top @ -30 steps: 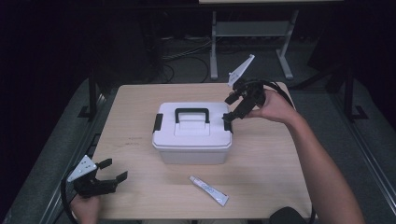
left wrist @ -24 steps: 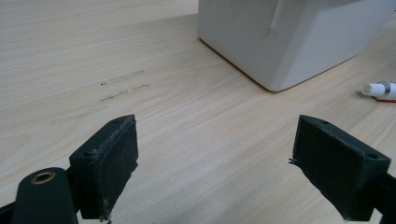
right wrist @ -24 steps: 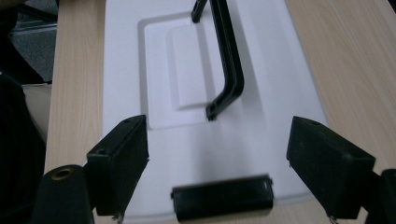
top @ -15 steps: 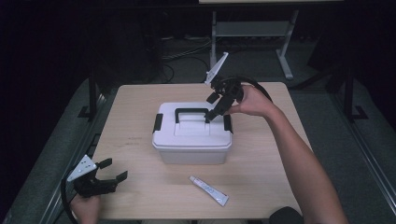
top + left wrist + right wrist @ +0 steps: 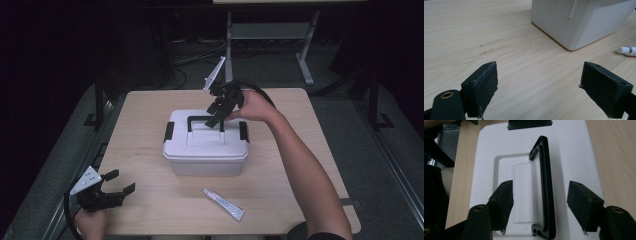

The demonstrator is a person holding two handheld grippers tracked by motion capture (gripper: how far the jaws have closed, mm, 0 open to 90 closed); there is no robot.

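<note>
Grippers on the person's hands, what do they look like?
Both the left gripper and the right gripper are black, each with two blocky jaws faced with dark flat pads. A grey three-cornered plate sits on top of each, and a black cable trails behind.

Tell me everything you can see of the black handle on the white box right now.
The black handle looks like plastic, a flat U-shaped bar hinged at both ends in the recess of the white box's lid, near its middle. It seems raised slightly off the lid. The right gripper straddles it, its jaws having just been closing, pads not yet touching.
</note>
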